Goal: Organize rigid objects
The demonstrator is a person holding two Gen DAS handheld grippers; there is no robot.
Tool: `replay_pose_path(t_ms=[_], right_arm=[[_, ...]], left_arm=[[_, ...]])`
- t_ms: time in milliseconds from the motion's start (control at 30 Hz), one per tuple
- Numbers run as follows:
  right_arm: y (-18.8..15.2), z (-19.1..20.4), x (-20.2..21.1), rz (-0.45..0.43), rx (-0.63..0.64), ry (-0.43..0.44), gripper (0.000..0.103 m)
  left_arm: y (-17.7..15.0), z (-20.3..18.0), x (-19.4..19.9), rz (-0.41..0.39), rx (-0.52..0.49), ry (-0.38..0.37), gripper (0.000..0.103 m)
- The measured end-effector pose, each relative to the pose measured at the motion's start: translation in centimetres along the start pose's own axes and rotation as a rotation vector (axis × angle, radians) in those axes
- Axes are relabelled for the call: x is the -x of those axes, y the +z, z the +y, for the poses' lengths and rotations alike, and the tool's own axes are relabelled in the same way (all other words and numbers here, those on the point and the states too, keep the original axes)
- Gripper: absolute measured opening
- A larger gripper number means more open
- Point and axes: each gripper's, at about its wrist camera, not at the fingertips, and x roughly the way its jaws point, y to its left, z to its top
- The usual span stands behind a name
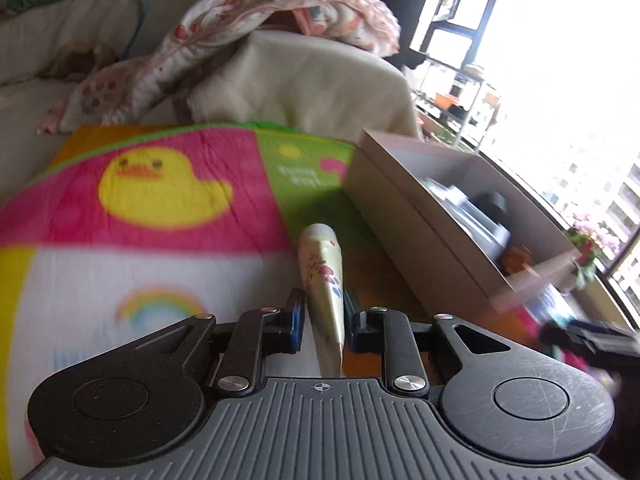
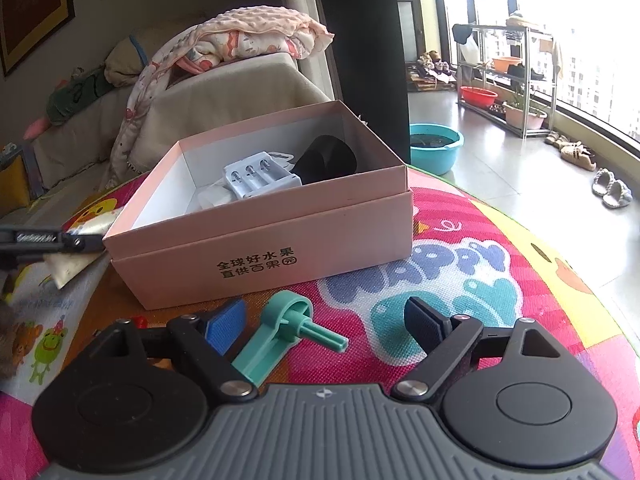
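Lying across the far left of the left wrist view: a colourful play mat printed with a yellow duck and a rainbow, blurred. Draping over a beige sofa behind it: a patterned blanket. Clamping at the bottom centre: the left gripper, jaws clenched on a cream tube with a floral print, capped end pointing away over the mat, crimped end sitting back between the pads. Standing just right of the tube: a pink cardboard box, open-topped, holding blurred items.

Showing at the left edge of the right wrist view: the left gripper again, side-on, with the tube's flat end in it, just beside the box's left corner. Sitting in the middle, on the mat: the box, black Chinese lettering on its front wall, nested in its own lid. Resting inside: a white battery charger and, to its right, a black cylindrical object. Hovering below: the right gripper, jaws released and spread wide, gripping nothing. Lying on the mat between them, nearer the blue-padded left finger: a teal plastic handle with a short peg; contact with that finger impossible to tell. Standing on the floor at far right: a teal basin and a metal rack by the window.
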Motion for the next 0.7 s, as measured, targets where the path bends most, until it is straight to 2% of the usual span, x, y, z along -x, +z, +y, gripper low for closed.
replay_pose_path(t_ms=[100, 233, 300, 367, 467, 533, 633, 700], right_arm=[[0.0, 0.0, -0.1, 0.009, 0.009, -0.001, 0.087], [0.1, 0.8, -0.2, 0.028, 0.066, 0.003, 0.087], [-0.1, 1.7, 0.1, 0.027, 0.124, 0.005, 0.087], [-0.6, 3.0, 1.5, -0.018, 0.196, -0.005, 0.087], [-1.9, 5.0, 4.0, -0.059, 0.281, 0.048, 0.087], [-2.6, 6.0, 4.7, -0.074, 0.328, 0.025, 0.087], [-2.3, 5.9, 4.2, -0.046, 0.292, -0.023, 0.087], [-1.8, 5.5, 4.2, -0.032, 0.235, 0.000, 0.087]], left_arm=[[-3.4, -1.4, 2.3, 0.035, 0.003, -0.019, 0.023], [-6.1, -2.3, 4.1, -0.019, 0.007, -0.023, 0.023], [-6.7, -2.2, 4.2, -0.051, 0.025, -0.026, 0.023], [-6.9, -2.1, 4.1, -0.071, 0.031, -0.032, 0.024], [-7.0, -1.9, 4.2, -0.077, 0.040, -0.036, 0.024], [-7.0, -2.0, 4.1, -0.079, 0.037, -0.031, 0.024], [-7.1, -2.4, 4.1, -0.080, 0.019, -0.014, 0.025], [-7.1, -2.4, 4.2, -0.080, 0.015, -0.011, 0.025]])
